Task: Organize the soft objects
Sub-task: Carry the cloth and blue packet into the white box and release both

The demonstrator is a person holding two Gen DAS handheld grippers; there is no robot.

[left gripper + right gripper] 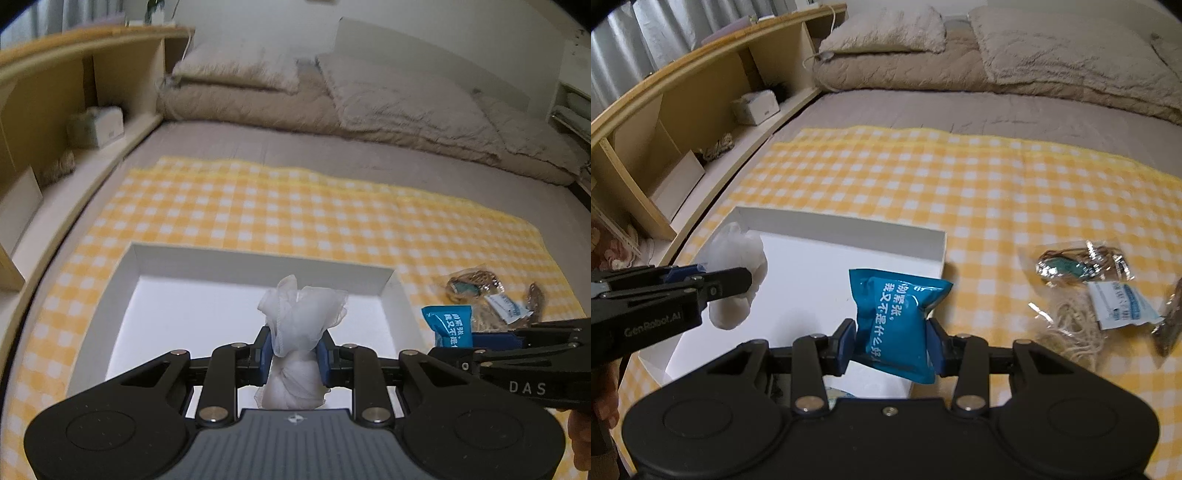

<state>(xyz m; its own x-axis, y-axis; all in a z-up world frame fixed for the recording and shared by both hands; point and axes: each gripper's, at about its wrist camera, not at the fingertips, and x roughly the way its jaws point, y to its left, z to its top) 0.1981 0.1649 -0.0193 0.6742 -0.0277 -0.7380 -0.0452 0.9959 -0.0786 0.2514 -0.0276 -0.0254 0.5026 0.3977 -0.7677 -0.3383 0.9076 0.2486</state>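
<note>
A white mesh bundle (301,332) is pinched between the blue pads (266,350) of the left gripper (294,354), which is closed on its knotted middle and holds it above the floor of the open white box (258,266). The right gripper (892,345) is likewise clamped on a blue packet (897,321) printed with white characters, held over the box's right edge. The box lies on a yellow checked cloth (979,177). To the right of the box, on the cloth, lie clear bags (1086,262) with cord and small items inside. Beyond the box, folded beige bedding (332,92) rests on the grey mattress. A wooden shelf (665,110) runs left of the box.
</note>
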